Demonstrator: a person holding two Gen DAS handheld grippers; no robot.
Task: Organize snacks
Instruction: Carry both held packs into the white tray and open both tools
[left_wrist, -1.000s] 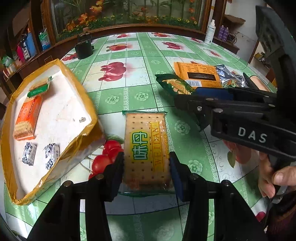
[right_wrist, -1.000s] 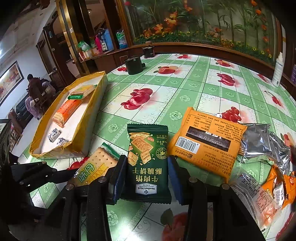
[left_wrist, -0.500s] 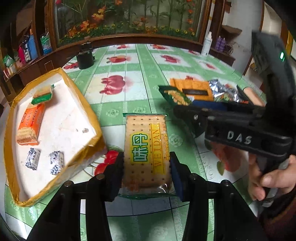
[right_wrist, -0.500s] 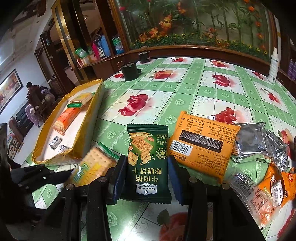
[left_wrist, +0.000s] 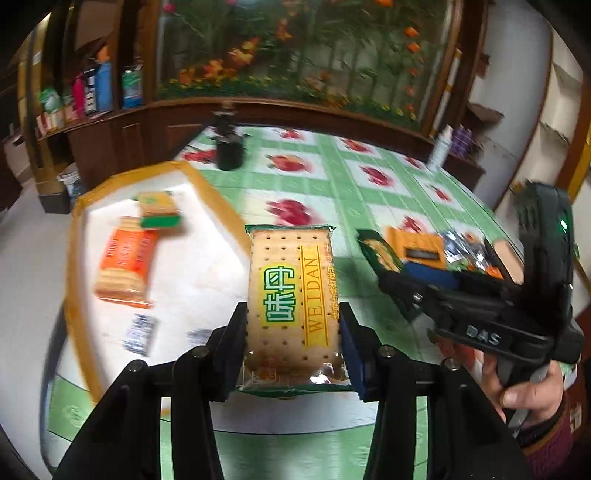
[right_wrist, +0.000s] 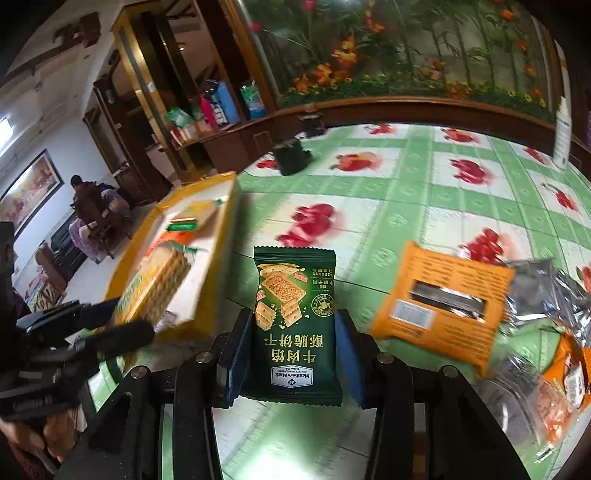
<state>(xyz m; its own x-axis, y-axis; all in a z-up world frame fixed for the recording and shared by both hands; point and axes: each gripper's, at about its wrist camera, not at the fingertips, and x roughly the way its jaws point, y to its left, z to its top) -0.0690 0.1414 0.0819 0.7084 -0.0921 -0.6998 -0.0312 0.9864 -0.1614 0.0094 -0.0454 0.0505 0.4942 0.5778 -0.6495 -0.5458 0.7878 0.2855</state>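
My left gripper (left_wrist: 292, 345) is shut on a clear Weidan cracker pack (left_wrist: 291, 295) and holds it in the air beside the yellow-rimmed tray (left_wrist: 207, 184). My right gripper (right_wrist: 291, 354) is shut on a dark green cracker pack (right_wrist: 295, 317) and holds it above the table. The left gripper with its cracker pack (right_wrist: 155, 291) shows at the left of the right wrist view, in front of the tray (right_wrist: 221, 236). The right gripper body (left_wrist: 498, 306) shows at the right of the left wrist view.
The tray holds an orange wafer pack (left_wrist: 125, 262), a green-ended pack (left_wrist: 157, 210) and small wrapped sweets (left_wrist: 138, 332). An orange packet (right_wrist: 443, 302), a silver bag (right_wrist: 546, 291) and more snack packs lie on the green tablecloth at right. A black pot (right_wrist: 291, 157) stands far back.
Both grippers have lifted their packs off the table and swung left. The tray now lies more directly ahead of the left gripper.
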